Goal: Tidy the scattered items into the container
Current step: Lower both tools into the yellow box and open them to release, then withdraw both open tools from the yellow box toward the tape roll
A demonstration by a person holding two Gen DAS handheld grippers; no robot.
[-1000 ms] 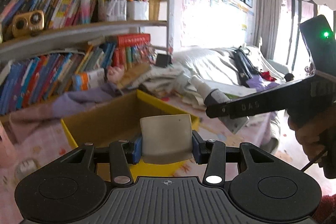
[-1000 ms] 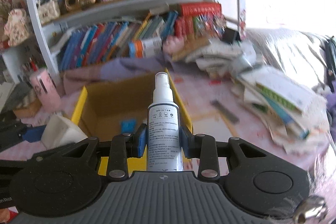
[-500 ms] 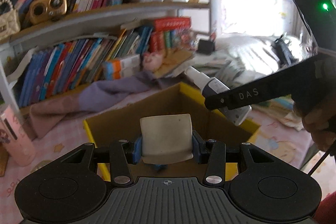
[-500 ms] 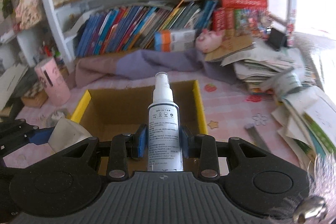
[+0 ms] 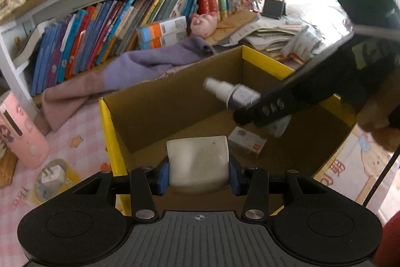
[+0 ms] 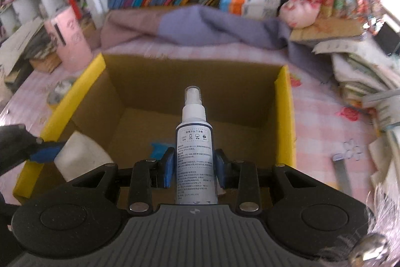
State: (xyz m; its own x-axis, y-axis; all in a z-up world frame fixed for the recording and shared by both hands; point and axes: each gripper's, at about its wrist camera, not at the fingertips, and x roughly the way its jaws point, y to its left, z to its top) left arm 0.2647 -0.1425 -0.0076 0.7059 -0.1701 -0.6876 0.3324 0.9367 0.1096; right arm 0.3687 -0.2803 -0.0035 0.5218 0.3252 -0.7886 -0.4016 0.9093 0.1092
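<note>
While both hover over the open yellow-rimmed cardboard box [image 6: 283, 101], the left gripper [image 5: 198, 173] is clenched on a pale white squashy block [image 5: 198, 160] above the box's near-left corner, and the right gripper [image 6: 194, 164] grasps a white spray bottle [image 6: 194, 154] over the box's middle; a small white carton [image 5: 246, 142] lies on the box floor.

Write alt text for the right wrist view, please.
The right gripper holds a white spray bottle above an open yellow-rimmed box. At left, the left gripper holds a white block over the box edge.
</note>
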